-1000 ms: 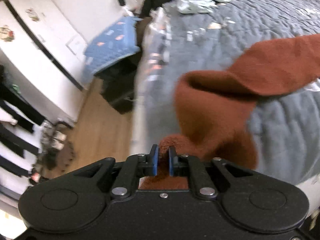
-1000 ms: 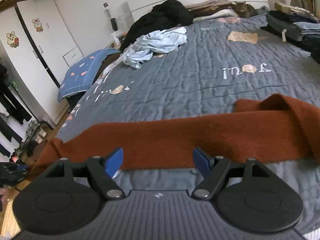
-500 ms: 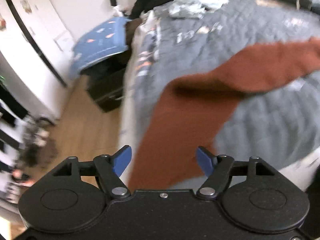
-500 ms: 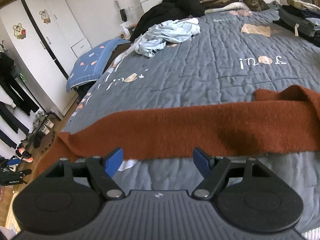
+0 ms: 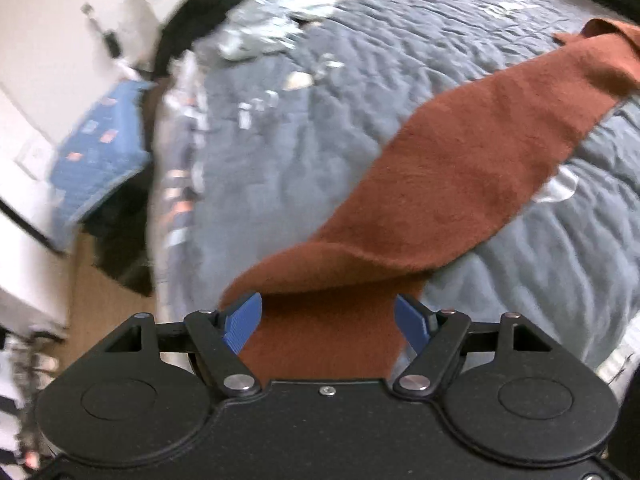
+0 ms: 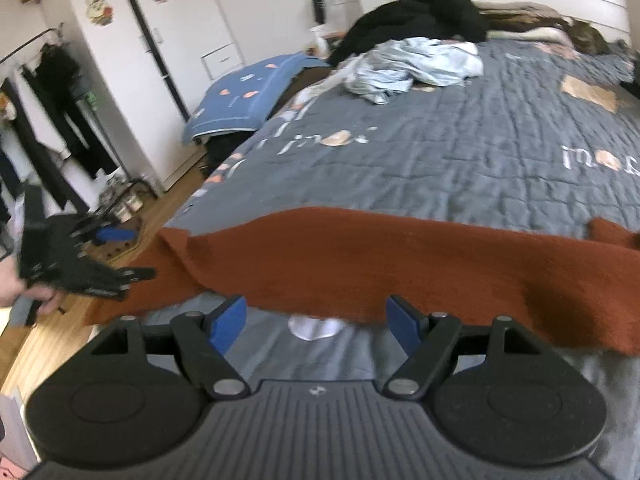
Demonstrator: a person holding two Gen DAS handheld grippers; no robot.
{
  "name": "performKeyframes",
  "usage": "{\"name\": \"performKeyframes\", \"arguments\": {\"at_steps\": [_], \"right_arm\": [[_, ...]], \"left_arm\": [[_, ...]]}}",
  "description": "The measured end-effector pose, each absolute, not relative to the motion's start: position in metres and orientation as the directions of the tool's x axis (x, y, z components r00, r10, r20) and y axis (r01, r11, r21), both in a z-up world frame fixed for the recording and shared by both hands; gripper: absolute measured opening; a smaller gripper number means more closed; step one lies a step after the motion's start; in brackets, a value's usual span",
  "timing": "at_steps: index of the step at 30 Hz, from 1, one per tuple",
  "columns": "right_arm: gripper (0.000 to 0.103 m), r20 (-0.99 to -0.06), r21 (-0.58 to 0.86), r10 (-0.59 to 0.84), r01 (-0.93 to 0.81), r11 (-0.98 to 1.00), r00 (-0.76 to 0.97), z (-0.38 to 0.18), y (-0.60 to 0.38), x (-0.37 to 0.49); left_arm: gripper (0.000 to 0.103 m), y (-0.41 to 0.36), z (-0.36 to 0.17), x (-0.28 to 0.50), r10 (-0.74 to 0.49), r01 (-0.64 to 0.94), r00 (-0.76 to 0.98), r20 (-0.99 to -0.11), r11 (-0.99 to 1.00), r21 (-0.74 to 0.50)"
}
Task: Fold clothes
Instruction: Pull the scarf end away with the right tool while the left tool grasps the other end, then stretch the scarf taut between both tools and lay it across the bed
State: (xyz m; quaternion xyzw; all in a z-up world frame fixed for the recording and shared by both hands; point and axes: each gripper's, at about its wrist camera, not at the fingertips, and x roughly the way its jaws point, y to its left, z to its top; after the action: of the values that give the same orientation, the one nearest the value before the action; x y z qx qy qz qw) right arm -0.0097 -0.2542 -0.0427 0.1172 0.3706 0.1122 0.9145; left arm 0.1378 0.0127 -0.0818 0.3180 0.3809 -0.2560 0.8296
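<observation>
Rust scarf (image 6: 400, 264) laid flat across the near edge of the bed (image 6: 460, 152) — presumably spread for folding — its end draped over the side between the spread left gripper (image 5: 328, 320); right gripper (image 6: 316, 320) likewise spread, empty; quilt lettering illegible.

Two low wrist views across the bed (image 6: 480, 152), left close over the shared rust cloth (image 5: 460, 168).
</observation>
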Motion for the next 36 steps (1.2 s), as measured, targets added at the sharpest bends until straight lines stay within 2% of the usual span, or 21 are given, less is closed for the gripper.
{"name": "performKeyframes", "arguments": {"at_steps": [5,6,8,9,10,13,16,18,21,23,24,26,27,28,31,36], "right_arm": [[0.077,-0.661,0.312,0.324,-0.146,0.939,0.677,-0.046,-0.244,-0.011],[0.077,-0.664,0.313,0.329,-0.149,0.938,0.672,-0.048,-0.243,-0.012],[0.077,-0.673,0.318,0.329,-0.143,0.937,0.662,-0.051,-0.244,-0.011],[0.077,-0.678,0.322,0.328,-0.136,0.937,0.658,-0.053,-0.245,-0.011],[0.077,-0.681,0.326,0.328,-0.130,0.936,0.655,-0.054,-0.246,-0.011],[0.077,-0.685,0.336,0.332,-0.123,0.934,0.649,-0.057,-0.247,-0.012],[0.077,-0.680,0.339,0.340,-0.133,0.931,0.649,-0.057,-0.245,-0.011],[0.077,-0.676,0.342,0.345,-0.138,0.930,0.651,-0.056,-0.243,-0.010],[0.077,-0.672,0.349,0.362,-0.155,0.924,0.646,-0.059,-0.236,-0.005],[0.077,-0.672,0.354,0.374,-0.165,0.920,0.639,-0.061,-0.229,-0.002],[0.077,-0.670,0.359,0.378,-0.167,0.918,0.639,-0.062,-0.225,-0.002],[0.077,-0.662,0.369,0.384,-0.166,0.914,0.644,-0.060,-0.220,-0.002],[0.077,-0.658,0.372,0.385,-0.166,0.913,0.647,-0.059,-0.218,-0.003],[0.077,-0.655,0.373,0.386,-0.166,0.913,0.650,-0.059,-0.217,-0.003],[0.078,-0.652,0.375,0.386,-0.165,0.912,0.653,-0.057,-0.217,-0.006],[0.078,-0.653,0.381,0.379,-0.148,0.913,0.656,-0.057,-0.221,-0.006]], "left_arm": [[0.072,-0.010,-0.098,0.147,-0.158,0.713,0.605,-0.780,0.544,0.443],[0.069,-0.014,-0.101,0.148,-0.155,0.721,0.605,-0.781,0.522,0.455],[0.050,-0.017,-0.107,0.153,-0.163,0.739,0.576,-0.801,0.522,0.426],[0.026,-0.019,-0.109,0.155,-0.166,0.748,0.562,-0.810,0.522,0.411],[0.009,-0.017,-0.110,0.155,-0.180,0.754,0.539,-0.823,0.539,0.376],[0.001,-0.010,-0.109,0.149,-0.232,0.769,0.473,-0.850,0.580,0.270],[0.000,-0.001,-0.103,0.127,-0.303,0.775,0.427,-0.852,0.607,0.173],[0.000,0.007,-0.098,0.108,-0.362,0.770,0.409,-0.838,0.630,0.104],[0.000,0.013,-0.092,0.084,-0.395,0.751,0.422,-0.816,0.657,0.070],[0.001,0.019,-0.087,0.086,-0.399,0.690,0.444,-0.802,0.723,0.023],[0.005,0.023,-0.085,0.090,-0.402,0.648,0.455,-0.795,0.761,-0.014],[0.026,0.031,-0.080,0.098,-0.404,0.556,0.477,-0.781,0.826,-0.088],[0.050,0.035,-0.079,0.103,-0.399,0.491,0.498,-0.770,0.862,-0.128],[0.067,0.037,-0.077,0.108,-0.396,0.431,0.527,-0.752,0.887,-0.165],[0.068,0.036,-0.074,0.122,-0.364,0.308,0.596,-0.716,0.927,-0.215],[0.066,0.027,-0.090,0.157,-0.217,0.116,0.596,-0.773,0.976,-0.184]]}}
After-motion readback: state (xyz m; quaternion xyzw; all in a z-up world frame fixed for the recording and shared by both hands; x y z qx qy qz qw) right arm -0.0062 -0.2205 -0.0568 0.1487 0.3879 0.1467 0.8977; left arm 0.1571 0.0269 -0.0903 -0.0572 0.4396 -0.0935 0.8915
